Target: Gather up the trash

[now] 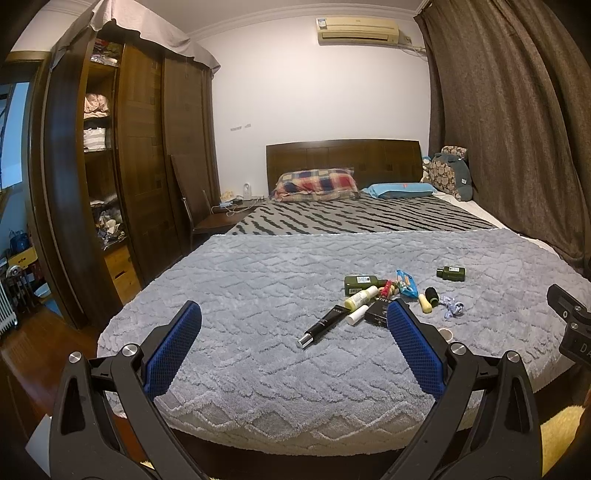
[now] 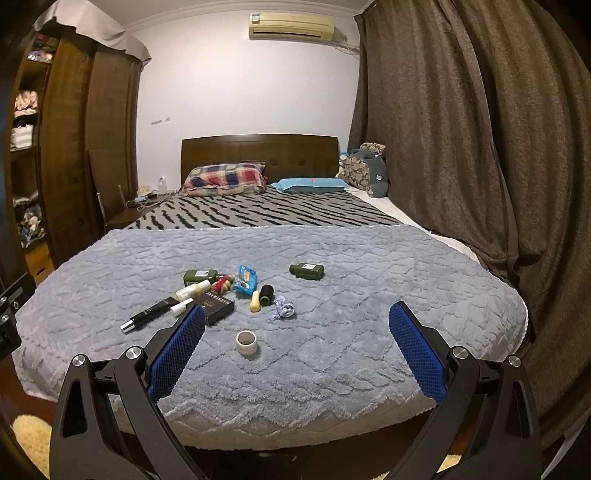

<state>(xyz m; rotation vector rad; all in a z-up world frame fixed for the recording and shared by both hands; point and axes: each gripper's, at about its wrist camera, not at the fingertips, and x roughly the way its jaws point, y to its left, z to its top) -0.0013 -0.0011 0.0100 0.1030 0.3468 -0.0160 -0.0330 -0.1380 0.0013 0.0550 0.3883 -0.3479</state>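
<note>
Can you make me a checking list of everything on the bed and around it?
Surface: grey blanket covering the near end of the bed.
Job's things: green bottles, black tube, black box, blue packet, tape roll and small bits lying loose.
Clutter: plaid pillow, blue pillow, plush toy by the headboard.
Grippers: left gripper and right gripper open, empty, above the near edge.
Cables: white cord on the bedside stand.
Surroundings: wardrobe, curtain, air conditioner.
</note>
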